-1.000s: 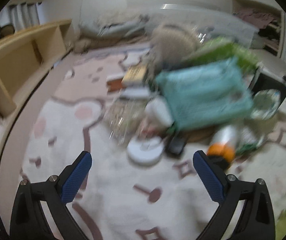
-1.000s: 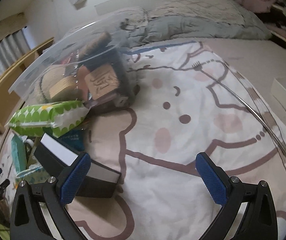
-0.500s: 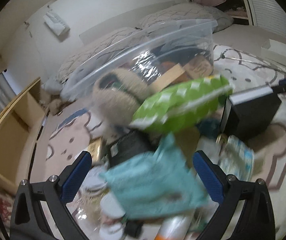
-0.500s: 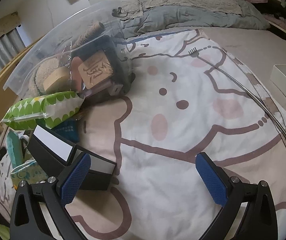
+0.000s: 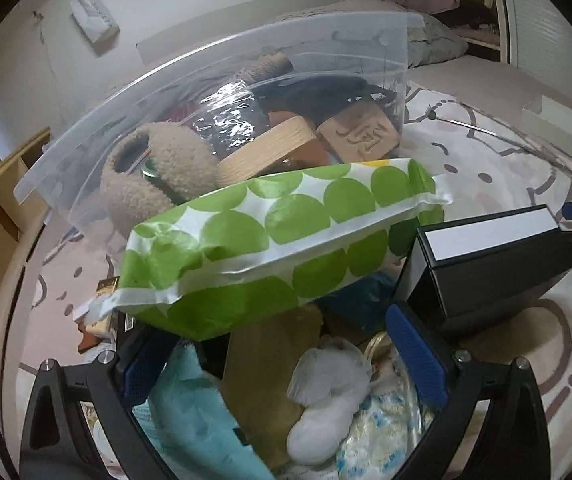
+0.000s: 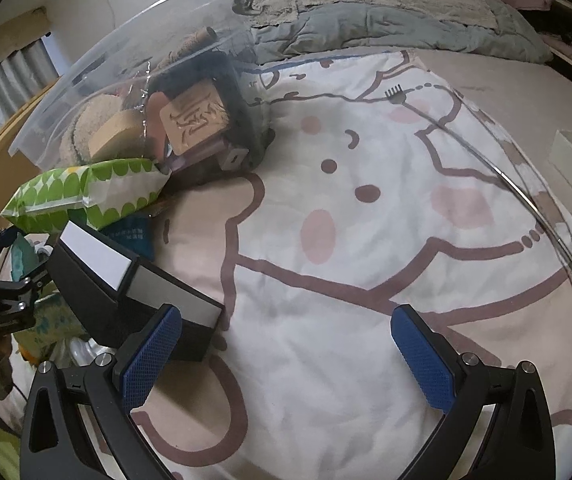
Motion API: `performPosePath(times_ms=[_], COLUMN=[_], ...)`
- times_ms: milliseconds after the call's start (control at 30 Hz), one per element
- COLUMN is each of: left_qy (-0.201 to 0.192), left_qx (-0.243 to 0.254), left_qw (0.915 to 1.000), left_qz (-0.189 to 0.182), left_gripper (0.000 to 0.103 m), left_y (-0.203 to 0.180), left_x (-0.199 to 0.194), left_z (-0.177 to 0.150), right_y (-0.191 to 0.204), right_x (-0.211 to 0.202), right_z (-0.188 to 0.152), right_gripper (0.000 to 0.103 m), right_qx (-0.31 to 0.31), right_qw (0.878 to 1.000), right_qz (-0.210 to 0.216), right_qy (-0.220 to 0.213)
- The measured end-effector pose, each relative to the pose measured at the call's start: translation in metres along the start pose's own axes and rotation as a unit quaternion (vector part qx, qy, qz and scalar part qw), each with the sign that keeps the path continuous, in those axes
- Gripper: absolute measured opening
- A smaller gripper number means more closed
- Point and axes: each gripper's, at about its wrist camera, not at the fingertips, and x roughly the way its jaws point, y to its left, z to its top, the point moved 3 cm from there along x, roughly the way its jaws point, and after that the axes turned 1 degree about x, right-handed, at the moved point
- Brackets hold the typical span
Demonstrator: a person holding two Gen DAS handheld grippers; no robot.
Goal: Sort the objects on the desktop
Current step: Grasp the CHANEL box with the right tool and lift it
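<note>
1. In the left wrist view, the left gripper is seen with its two blue-padded fingers spread wide, nothing pinched between them. One green-dotted packet lies across the middle, its lower edge over the left finger. At 12 o'clock one clear tub is tipped on its side; inside it one fuzzy slipper, one round wooden piece and one carved wooden block are counted. One black box with a white panel sits at 3 o'clock. One white wad and one teal cloth lie between the fingers at 6 o'clock.

2. In the right wrist view, the right gripper is likewise spread, empty, over one cartoon-print blanket. The black box touches the left finger at 8 o'clock; the packet lies at 9 o'clock, the tub at 11 o'clock.
</note>
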Motion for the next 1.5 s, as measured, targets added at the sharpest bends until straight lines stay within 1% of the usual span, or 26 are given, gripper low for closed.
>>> performPosePath(times_ms=[67, 133, 267, 333, 467, 633, 733, 867, 967, 1033, 1133, 1200, 1267, 1367, 1500], left_qy=[0.001, -0.010, -0.018, -0.021, -0.026, -0.029, -0.029, -0.037, -0.038, -0.039, -0.033, -0.026, -0.020, -0.024, -0.028], left_qx=[0.001, 0.004, 0.008, 0.008, 0.005, 0.010, 0.016, 0.040, 0.066, 0.088, 0.104, 0.102, 0.090, 0.082, 0.068], left_qw=[1.0000, 0.9999, 0.9996, 0.9995, 0.9992, 0.9987, 0.9981, 0.9959, 0.9934, 0.9914, 0.9898, 0.9895, 0.9895, 0.9895, 0.9900], left_qz=[-0.001, -0.007, -0.021, -0.023, -0.032, -0.040, -0.052, -0.072, -0.086, -0.089, -0.092, -0.099, -0.111, -0.117, -0.120], left_gripper=[0.101, 0.101, 0.101, 0.101, 0.099, 0.099, 0.099, 0.098, 0.098, 0.098, 0.098, 0.098, 0.098, 0.099, 0.099], left_y=[-0.001, -0.004, -0.010, -0.011, -0.011, -0.018, -0.023, -0.038, -0.054, -0.065, -0.072, -0.072, -0.069, -0.065, -0.055], left_x=[0.002, 0.000, -0.004, -0.006, -0.012, -0.018, -0.024, -0.035, -0.040, -0.042, -0.041, -0.039, -0.039, -0.042, -0.047], left_z=[0.001, 0.000, -0.001, -0.001, -0.002, -0.003, -0.004, -0.003, -0.004, -0.006, -0.010, -0.013, -0.013, -0.011, -0.009], right_y=[0.000, 0.001, 0.009, 0.012, 0.013, 0.010, 0.010, 0.005, -0.004, -0.011, -0.018, -0.019, -0.020, -0.020, -0.021], right_x=[0.003, 0.005, 0.006, 0.002, -0.005, -0.018, -0.030, -0.052, -0.065, -0.069, -0.067, -0.064, -0.064, -0.066, -0.071], right_z=[-0.001, -0.002, -0.004, -0.005, -0.006, -0.006, -0.007, -0.012, -0.015, -0.018, -0.024, -0.029, -0.031, -0.032, -0.029], right_gripper=[0.103, 0.103, 0.103, 0.103, 0.103, 0.103, 0.103, 0.103, 0.103, 0.103, 0.103, 0.103, 0.103, 0.103, 0.103], right_qx=[0.003, 0.000, -0.022, -0.033, -0.046, -0.044, -0.047, -0.060, -0.057, -0.049, -0.042, -0.046, -0.044, -0.044, -0.042], right_qw=[1.000, 1.000, 1.000, 0.999, 0.999, 0.999, 0.999, 0.998, 0.998, 0.998, 0.999, 0.999, 0.999, 0.999, 0.999], right_qz=[0.005, 0.008, 0.006, -0.006, -0.003, 0.002, 0.002, -0.006, -0.017, -0.023, -0.024, -0.024, -0.018, -0.018, -0.017], right_qy=[0.004, 0.006, 0.003, -0.004, -0.010, -0.017, -0.022, -0.029, -0.036, -0.031, -0.011, 0.005, 0.010, 0.007, -0.010])
